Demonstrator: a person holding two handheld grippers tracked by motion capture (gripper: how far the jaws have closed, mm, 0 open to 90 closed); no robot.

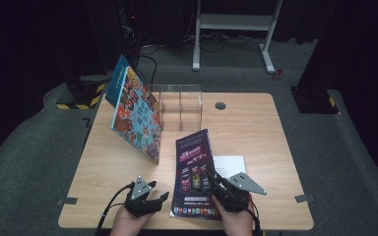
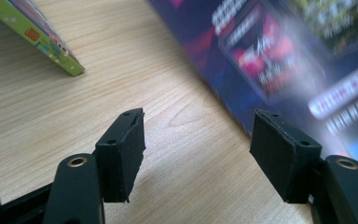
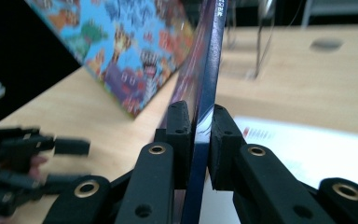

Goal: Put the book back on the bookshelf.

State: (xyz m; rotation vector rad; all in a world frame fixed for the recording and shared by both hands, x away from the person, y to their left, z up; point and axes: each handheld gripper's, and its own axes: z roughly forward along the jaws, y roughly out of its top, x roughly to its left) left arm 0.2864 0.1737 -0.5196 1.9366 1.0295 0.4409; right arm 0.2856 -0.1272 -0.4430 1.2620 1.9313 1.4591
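Grasp made: right claw [image 3: 196, 128] clamps purple booklet [image 1: 194, 169]; left claw [image 2: 198, 149] open, empty. Racking in clear organiser [image 1: 181, 105] remains.

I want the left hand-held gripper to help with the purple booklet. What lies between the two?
Only bare light wooden tabletop: in the left gripper view the open left hand-held gripper faces the purple booklet across bare wood.

The booklet [image 1: 193, 172] is dark purple with pink and white print and small pictures. The book [image 1: 135, 110] has a blue cover crowded with multicoloured cartoon figures. The table [image 1: 256, 128] is pale woodgrain; the paper [image 1: 229, 164] is white.
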